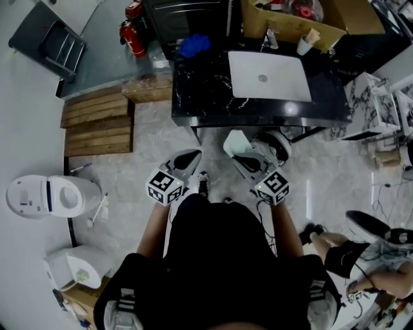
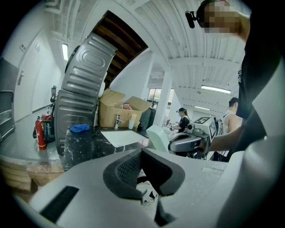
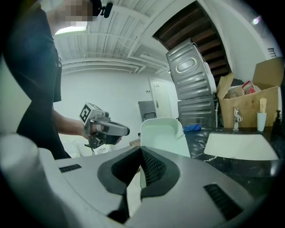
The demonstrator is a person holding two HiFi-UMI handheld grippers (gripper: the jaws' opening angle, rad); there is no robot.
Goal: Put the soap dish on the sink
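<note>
A pale green soap dish point(image 1: 236, 143) is held up in front of the person, short of the black marble counter point(image 1: 200, 97). My right gripper point(image 1: 248, 158) is shut on its edge; in the right gripper view the soap dish point(image 3: 162, 135) stands upright out of the right gripper point(image 3: 141, 152). My left gripper point(image 1: 187, 158) hangs beside it, shut with nothing in it, and the left gripper point(image 2: 141, 153) has its pads meeting at the tip. The white sink point(image 1: 268, 76) is set into the counter top, and the sink point(image 3: 242, 146) lies to the right of the dish.
A faucet point(image 1: 271, 38), a cup point(image 1: 304, 44) and a cardboard box point(image 1: 290, 19) stand behind the sink, with a blue cloth point(image 1: 193, 45) at the counter's back left. Wooden pallets point(image 1: 97, 122), a toilet point(image 1: 48, 196) and a fire extinguisher point(image 1: 132, 35) are to the left. Another person point(image 1: 361, 258) is at the right.
</note>
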